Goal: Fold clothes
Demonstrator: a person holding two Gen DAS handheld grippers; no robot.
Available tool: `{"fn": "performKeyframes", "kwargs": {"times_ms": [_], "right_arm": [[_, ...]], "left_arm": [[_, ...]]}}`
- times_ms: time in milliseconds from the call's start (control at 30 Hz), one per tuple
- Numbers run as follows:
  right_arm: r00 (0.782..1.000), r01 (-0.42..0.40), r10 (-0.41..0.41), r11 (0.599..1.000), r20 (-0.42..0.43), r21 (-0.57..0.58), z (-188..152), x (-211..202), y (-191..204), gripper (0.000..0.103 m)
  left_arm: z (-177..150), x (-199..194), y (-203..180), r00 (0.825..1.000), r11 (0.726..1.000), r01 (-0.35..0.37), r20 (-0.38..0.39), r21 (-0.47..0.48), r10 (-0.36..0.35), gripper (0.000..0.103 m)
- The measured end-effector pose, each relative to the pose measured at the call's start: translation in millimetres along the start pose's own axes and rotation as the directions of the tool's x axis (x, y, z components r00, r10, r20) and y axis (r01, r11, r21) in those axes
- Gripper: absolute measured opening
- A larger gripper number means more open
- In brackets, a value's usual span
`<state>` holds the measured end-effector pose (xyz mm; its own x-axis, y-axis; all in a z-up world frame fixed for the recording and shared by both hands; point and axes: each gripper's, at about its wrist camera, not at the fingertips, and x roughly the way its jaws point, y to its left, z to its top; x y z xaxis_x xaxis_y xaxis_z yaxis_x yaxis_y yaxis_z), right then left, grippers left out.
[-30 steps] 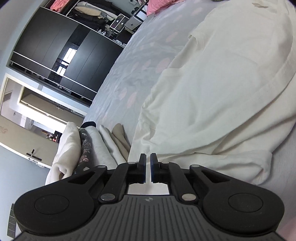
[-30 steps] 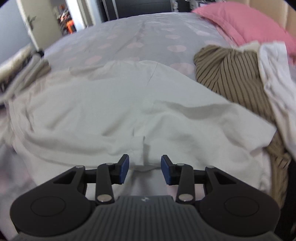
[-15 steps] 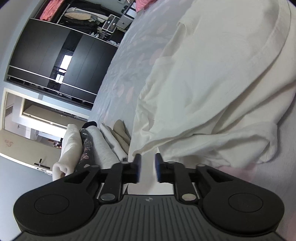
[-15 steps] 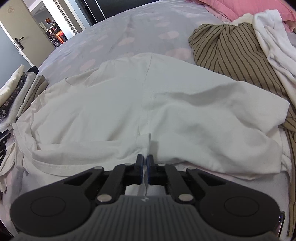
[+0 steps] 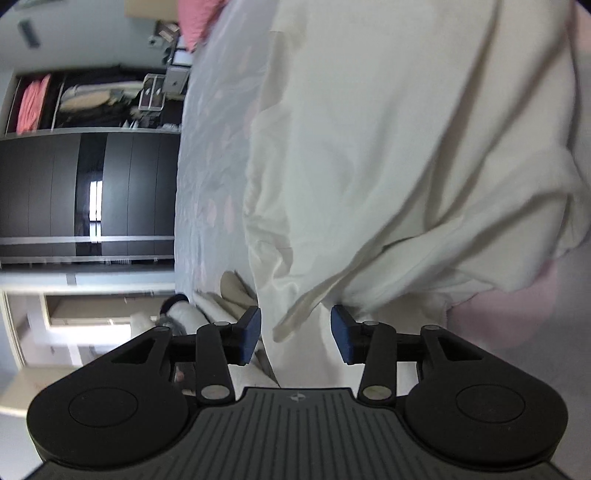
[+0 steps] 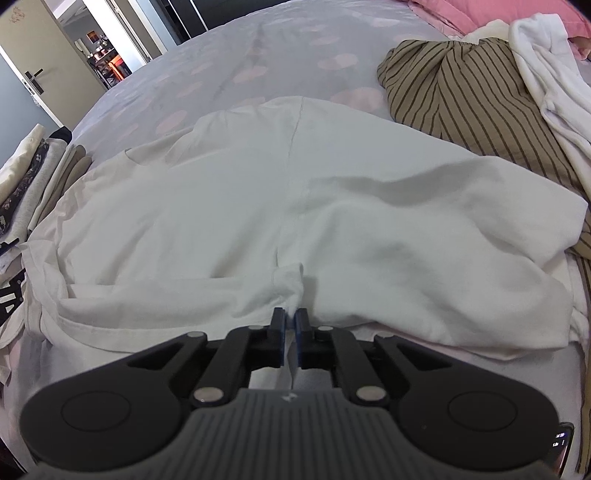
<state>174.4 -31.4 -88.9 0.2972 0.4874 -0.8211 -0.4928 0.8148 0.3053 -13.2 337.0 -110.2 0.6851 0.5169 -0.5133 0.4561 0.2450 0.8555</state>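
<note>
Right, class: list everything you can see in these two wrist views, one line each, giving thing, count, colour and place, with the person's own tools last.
white garment: one, white, spread across the near part of the bed
striped garment: one, tan with dark stripes, crumpled right of the white garment
white clothes: a heap, count unclear, far right
pink pillow: at least one, pink, top right
bed cover: one, pale grey with pink spots
folded stack: several pieces, mixed colours, left edge
wardrobe: one, black, beside the bed
door: one, beige, open, far left
right gripper: black, fingers shut on a fold of the white garment
left gripper: black, fingers opening, cloth edge between them, unpressed
</note>
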Motion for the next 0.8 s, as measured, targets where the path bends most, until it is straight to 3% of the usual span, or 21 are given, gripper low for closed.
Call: {"fn": "performKeyframes", "kwargs": {"times_ms": [67,167,533,667,800], "right_arm": [[1.0,0.003,-0.003,1.0,0.001,-0.004,0,0,1,0.007],[1.0,0.006,-0.006,1.0,0.007,-0.012,1,-1,3,0.006],[0.988,-0.005,0.007,1.0,0.153,-0.013,10,-47,15,0.003],[0.969,-0.01,0.019,0.999,0.248,-0.038,14,-83,27,0.003],[0.934,0.0,0.026,0.997,0.355,-0.073,18,-134,38,0.003]], "left_arm": [[2,3,1,1.0,1.0,0.003,0.012,-0.014,-0.002,0.016],[2,1,8,1.0,0.998,0.013,0.026,-0.064,-0.012,0.001],[-12,-50,50,0.999,0.969,-0.042,-0.002,-0.245,0.042,0.001],[-24,-88,77,0.997,0.942,-0.077,-0.011,-0.326,0.078,0.001],[-38,-141,109,0.994,0.899,-0.092,0.011,-0.429,0.107,0.0]]}}
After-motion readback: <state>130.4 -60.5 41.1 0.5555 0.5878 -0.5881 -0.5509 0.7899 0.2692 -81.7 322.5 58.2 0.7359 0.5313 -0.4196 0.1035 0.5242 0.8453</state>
